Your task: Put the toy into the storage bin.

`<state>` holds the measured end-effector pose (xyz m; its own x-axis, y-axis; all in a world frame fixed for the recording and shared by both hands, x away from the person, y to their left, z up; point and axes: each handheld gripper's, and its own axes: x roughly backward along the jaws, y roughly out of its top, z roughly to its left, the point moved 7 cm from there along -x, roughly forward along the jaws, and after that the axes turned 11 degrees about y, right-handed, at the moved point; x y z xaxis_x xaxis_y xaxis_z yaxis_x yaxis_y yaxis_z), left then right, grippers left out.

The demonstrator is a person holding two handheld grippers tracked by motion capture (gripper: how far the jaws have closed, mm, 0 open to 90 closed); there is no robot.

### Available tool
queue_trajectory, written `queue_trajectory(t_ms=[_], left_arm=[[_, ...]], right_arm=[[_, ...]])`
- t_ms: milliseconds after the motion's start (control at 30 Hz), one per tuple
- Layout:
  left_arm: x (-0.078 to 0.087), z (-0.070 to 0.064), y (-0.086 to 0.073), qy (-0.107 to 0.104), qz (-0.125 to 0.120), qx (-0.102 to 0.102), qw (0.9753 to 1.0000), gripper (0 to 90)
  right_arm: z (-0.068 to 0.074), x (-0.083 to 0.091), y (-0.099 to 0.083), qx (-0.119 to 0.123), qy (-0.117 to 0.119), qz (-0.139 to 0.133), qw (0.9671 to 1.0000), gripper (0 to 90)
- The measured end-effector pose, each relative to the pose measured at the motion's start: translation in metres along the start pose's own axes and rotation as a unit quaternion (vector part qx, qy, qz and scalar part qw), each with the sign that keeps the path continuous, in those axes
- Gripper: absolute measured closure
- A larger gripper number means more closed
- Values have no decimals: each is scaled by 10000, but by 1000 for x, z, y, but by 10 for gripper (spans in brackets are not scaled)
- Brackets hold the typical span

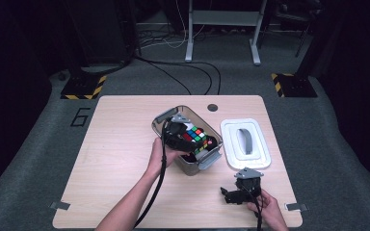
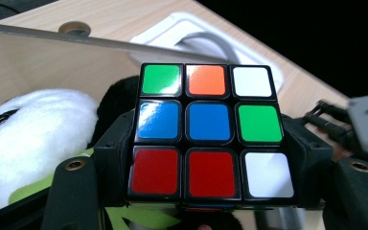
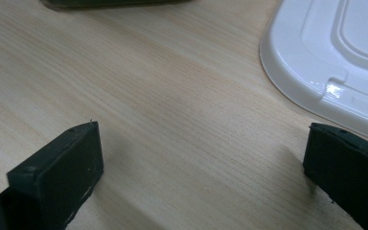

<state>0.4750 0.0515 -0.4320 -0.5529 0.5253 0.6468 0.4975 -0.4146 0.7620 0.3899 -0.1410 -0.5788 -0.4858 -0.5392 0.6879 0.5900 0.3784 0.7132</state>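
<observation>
Puzzle cube: clamped in the left gripper, over the clear box mid-table.
Right gripper: jaws spread, empty, near front edge.
Left: release cube beside the soft toy, fit the lid.

We see glossy plastic stickers on the multicoloured puzzle cube, fluffy white plush toy, matt pale wood-grain worktop, smooth glossy white plastic lid.
</observation>
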Motion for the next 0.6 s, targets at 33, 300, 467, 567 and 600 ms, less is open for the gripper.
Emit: queue_trajectory(t_ms=[33,300,467,567,600], left_arm=[[-2,-1,-1,-33,-4,32,10000,337],[-2,-7,-4,-148,48,-100,9998,307],[10,-13,-1,-234,27,-233,9995,215],[16,-12,4,-237,-124,-157,9995,228],[17,-11,6,-216,-158,-145,9995,228]], right_arm=[[0,0,0,3,21,5,10000,0],[0,0,0,8,23,4,10000,0],[0,0,0,-4,13,2,10000,0],[0,0,0,-4,12,-2,10000,0],[0,0,0,-4,12,-2,10000,0]])
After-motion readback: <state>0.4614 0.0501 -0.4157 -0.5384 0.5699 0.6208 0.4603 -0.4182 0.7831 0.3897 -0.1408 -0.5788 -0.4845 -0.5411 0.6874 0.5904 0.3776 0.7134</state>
